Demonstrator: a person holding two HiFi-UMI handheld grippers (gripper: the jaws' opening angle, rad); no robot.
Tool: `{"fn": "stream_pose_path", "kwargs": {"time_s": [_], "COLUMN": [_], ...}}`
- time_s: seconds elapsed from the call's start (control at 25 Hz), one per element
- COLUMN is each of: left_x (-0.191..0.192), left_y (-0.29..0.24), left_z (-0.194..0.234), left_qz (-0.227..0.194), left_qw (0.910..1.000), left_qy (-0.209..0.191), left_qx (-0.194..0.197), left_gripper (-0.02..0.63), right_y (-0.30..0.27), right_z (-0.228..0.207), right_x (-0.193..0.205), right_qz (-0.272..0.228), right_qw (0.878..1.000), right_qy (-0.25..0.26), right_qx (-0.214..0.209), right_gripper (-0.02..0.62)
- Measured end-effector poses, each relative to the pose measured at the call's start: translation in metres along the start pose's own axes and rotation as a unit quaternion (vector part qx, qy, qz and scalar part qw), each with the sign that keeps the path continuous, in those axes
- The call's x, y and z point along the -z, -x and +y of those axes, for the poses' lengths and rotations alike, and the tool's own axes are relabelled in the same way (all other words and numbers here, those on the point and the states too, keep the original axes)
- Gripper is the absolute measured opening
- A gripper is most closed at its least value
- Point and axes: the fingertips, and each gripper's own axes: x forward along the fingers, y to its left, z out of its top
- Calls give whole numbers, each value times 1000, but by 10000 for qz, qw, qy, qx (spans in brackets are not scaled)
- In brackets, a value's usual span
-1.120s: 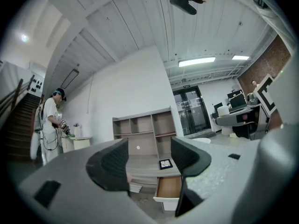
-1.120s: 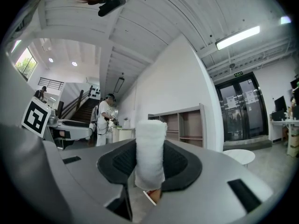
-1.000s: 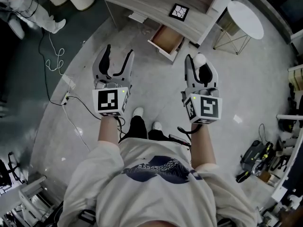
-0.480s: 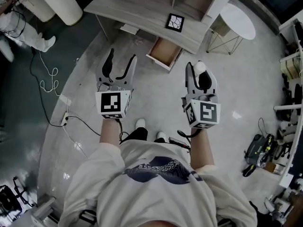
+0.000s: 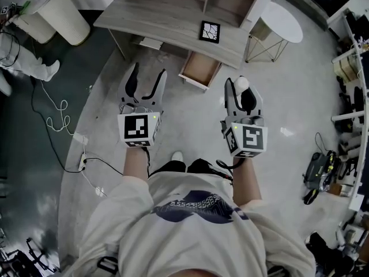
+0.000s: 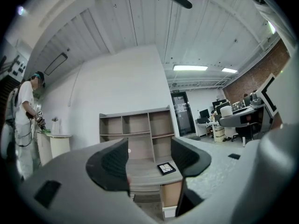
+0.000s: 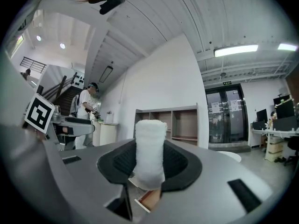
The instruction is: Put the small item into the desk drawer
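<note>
While the person stands with both forearms stretched forward, two grippers are held side by side and level, their marker cubes nearest the body. One left gripper [image 5: 148, 74] has its jaws spread wide with nothing between them; in the left gripper view the gap frames the desk [image 5: 161, 16] and the shelf unit [image 6: 135, 129] on it. One right gripper [image 5: 242, 97] is clamped on the single small item, a white roll [image 5: 241, 83], which stands upright between the dark pads and rises above them in the right gripper view. One drawer [image 5: 200, 69] is pulled out of the desk, ahead of both tools and between their lines, a little nearer the right one and well apart from the roll. One black-and-white marker tile [image 5: 209, 31] lies on the desktop beyond the drawer. One round white table [image 5: 282, 22] stands ahead and to the right of the right gripper.
</note>
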Motion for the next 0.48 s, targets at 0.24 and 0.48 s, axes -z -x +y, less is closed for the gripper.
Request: {"fn": "stream_pose_path", "kwargs": {"time_s": [0.24,0.48], "left_x": [6,27], "left_y": [-3,-14], "left_z": [6,2], "left_qz": [27,186], "left_qw": [9999,9995], "left_qy": [111,212], "left_qx": [112,111], "left_gripper": [268,267], "right_y": [-3,-16], "right_z": [3,-7], "right_x": [2,20], "right_qz": [92,223], "right_qw": [9999,9997], "right_qy": [30,3], "right_qx": [125,125], "right_gripper": [131,132]}}
